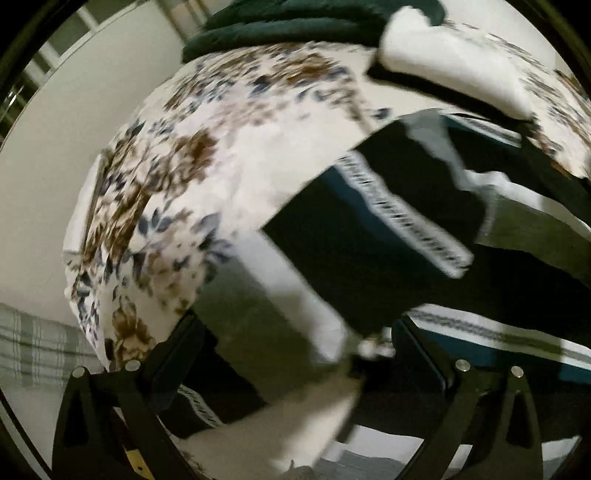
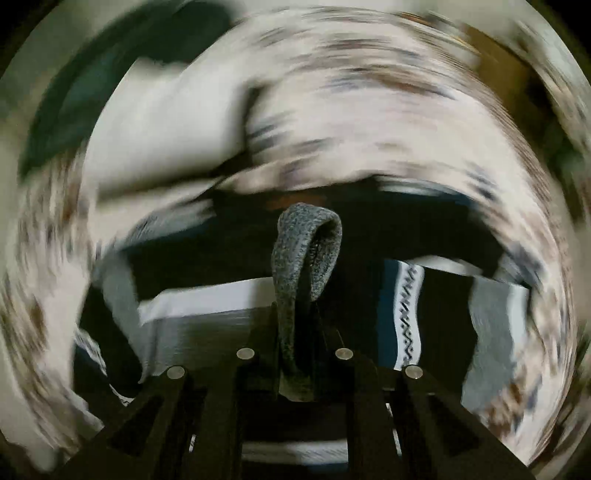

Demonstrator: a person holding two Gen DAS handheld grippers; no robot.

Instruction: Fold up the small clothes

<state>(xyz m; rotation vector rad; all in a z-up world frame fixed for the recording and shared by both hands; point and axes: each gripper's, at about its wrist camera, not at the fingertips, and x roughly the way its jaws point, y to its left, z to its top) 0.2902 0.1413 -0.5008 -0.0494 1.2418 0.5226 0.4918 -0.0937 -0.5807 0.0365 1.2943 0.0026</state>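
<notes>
A: State the condition of the right gripper (image 2: 295,317).

B: Its two black fingers (image 2: 258,343) stand close together, clamped on a folded loop of grey knit fabric (image 2: 295,266). The loop rises from between the pads and curls over just ahead of them. The rest of this view is heavily blurred.

A: And the left gripper (image 1: 291,354)?

B: Jaws set wide apart. Pale and dark cloth (image 1: 288,376) lies in the gap between the fingers (image 1: 177,347), but blur prevents telling whether either pad touches it. No grip is visible.

A: Where is the work item?

B: A dark garment with white and grey bands and a white zigzag trim strip (image 1: 402,214) lies spread directly beyond both grippers. In the right wrist view the same trim runs just right of the held loop. Whether the grey loop is part of this garment cannot be told.

A: What supports it?

B: A bedspread (image 1: 221,155), white with brown and blue floral print. The garment rests on it.

A: Farther back?

B: A white folded item (image 1: 454,55) lies on the bedspread past the garment, and a dark green cloth (image 1: 288,26) sits at the far edge. A plain pale wall (image 1: 74,129) stands to the left.
</notes>
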